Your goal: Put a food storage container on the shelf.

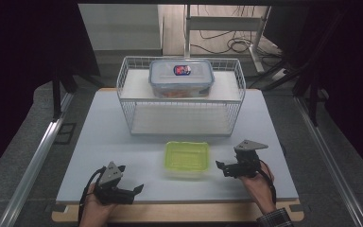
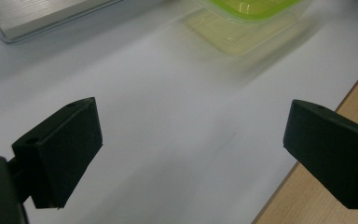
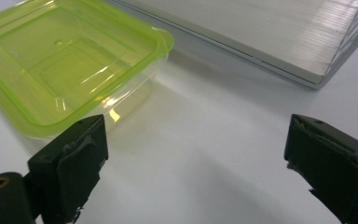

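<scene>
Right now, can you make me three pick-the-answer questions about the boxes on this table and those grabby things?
1. Where is the blue-lidded box?
A. on the wire basket's top shelf
B. on the floor
C. in a hand

2. What colour is the lid of the small container on the table?
A. red
B. lime green
C. black

3. How is the right gripper?
A. clamped on the container
B. holding a cup
C. open, holding nothing

Answers: 1 A, it sits up on the shelf. 2 B, the lid is bright yellow-green. 3 C, the jaws stand apart beside the container.
</scene>
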Action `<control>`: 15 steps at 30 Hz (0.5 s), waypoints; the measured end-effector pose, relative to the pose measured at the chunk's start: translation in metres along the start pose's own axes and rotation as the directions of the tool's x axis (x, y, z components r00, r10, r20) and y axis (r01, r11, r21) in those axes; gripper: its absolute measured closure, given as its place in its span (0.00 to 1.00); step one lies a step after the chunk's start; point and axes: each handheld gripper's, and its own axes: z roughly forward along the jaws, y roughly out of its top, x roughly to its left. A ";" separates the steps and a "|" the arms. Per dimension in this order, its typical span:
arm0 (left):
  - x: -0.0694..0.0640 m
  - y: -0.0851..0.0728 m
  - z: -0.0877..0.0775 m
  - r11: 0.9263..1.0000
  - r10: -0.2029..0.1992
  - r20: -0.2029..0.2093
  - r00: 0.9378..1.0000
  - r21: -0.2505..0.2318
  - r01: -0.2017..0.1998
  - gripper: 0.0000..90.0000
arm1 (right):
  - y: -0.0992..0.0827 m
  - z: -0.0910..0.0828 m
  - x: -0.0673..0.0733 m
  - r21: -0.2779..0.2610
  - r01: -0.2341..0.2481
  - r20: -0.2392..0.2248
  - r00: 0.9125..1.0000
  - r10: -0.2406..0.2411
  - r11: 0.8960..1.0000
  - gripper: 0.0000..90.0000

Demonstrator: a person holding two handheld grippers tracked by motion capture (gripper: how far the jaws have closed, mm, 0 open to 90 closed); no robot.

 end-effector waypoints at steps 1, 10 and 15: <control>0.000 0.000 0.000 1.000 -0.001 0.000 1.000 0.000 0.001 0.05 | 0.000 0.000 0.000 -0.015 -0.003 -0.004 1.000 0.002 1.000 0.05; 0.000 0.000 0.000 1.000 0.000 -0.004 1.000 0.000 0.000 0.05 | 0.005 -0.010 0.006 -0.036 -0.029 -0.057 0.998 0.026 0.999 0.02; 0.001 0.000 0.000 1.000 0.000 -0.004 1.000 0.001 0.000 0.05 | 0.007 -0.008 0.009 0.022 -0.076 -0.095 0.992 0.078 0.997 0.00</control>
